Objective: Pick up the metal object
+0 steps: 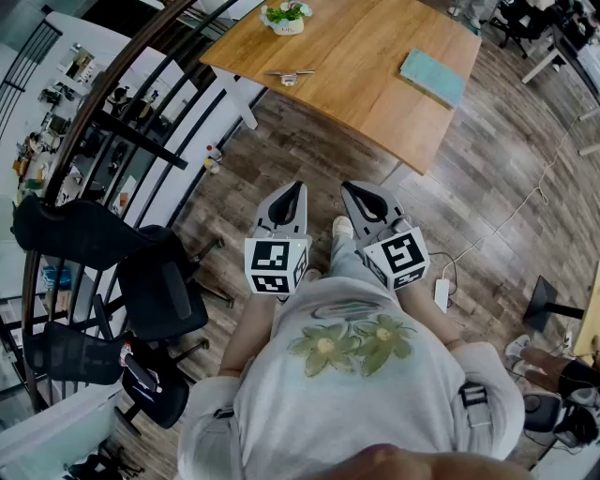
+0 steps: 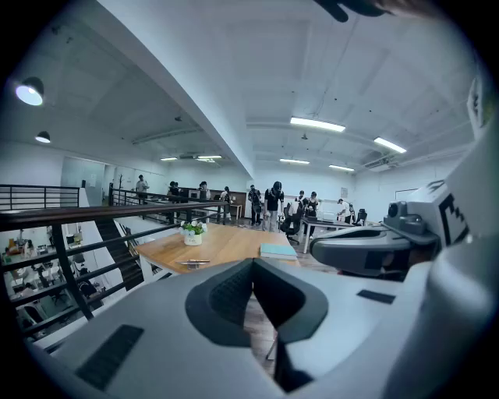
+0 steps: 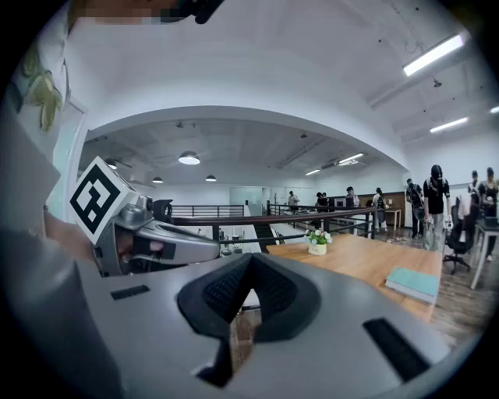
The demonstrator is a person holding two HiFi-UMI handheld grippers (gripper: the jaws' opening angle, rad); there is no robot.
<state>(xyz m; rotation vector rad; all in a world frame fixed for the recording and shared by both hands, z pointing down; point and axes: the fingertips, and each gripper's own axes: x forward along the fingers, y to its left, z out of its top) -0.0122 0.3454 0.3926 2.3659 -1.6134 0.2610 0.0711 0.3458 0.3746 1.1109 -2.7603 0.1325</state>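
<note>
Metal object lies on the wooden desk near its left corner, close to the near edge. Potted plant sits beyond it and a teal book by the right edge. My left gripper and right gripper are well short of the desk, side by side, each with jaws pressed together on nothing.

The table is honey-brown, the book teal, the left claw and right claw pale grey (cubes patterned black-and-white).
</note>
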